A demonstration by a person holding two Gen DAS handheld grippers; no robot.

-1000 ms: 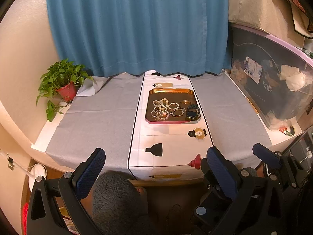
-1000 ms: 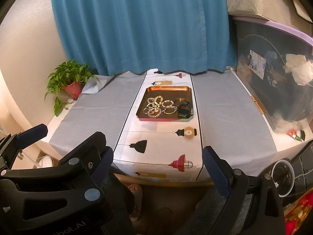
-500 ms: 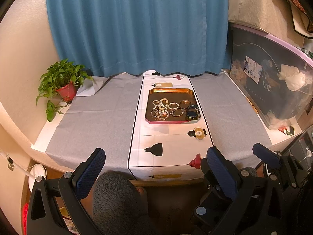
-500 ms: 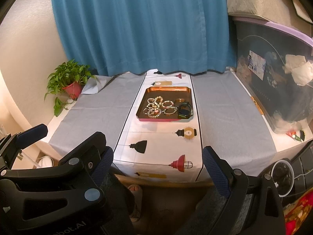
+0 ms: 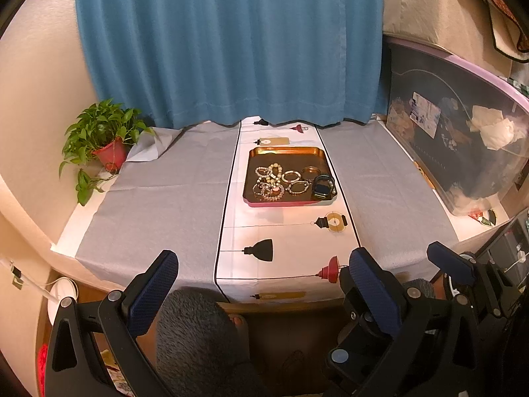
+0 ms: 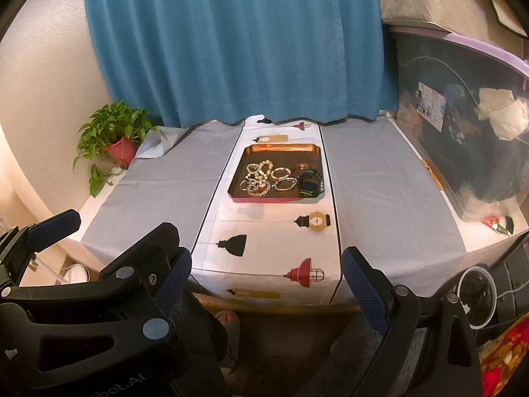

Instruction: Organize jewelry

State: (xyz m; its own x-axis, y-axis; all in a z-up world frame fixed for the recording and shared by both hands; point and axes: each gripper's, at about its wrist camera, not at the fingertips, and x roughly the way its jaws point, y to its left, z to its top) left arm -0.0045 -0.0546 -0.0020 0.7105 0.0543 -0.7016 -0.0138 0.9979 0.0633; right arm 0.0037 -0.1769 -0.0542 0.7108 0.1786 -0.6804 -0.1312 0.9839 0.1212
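Note:
A copper tray (image 5: 287, 151) with a pink front rim sits on the white runner at the table's middle. It also shows in the right wrist view (image 6: 281, 148). In it lie several beaded bracelets (image 5: 271, 180), a copper bangle (image 5: 310, 173) and a dark watch (image 5: 323, 187); the bracelets (image 6: 263, 178) and the watch (image 6: 309, 184) show in the right wrist view too. My left gripper (image 5: 261, 278) is open and empty, held in front of the table's near edge. My right gripper (image 6: 266, 273) is open and empty, beside the left one.
A potted plant (image 5: 102, 140) stands at the table's back left. A large clear storage bin (image 5: 463, 132) runs along the right side. A blue curtain (image 5: 231, 43) hangs behind. Grey cloth (image 5: 158, 198) covers the table on both sides of the runner.

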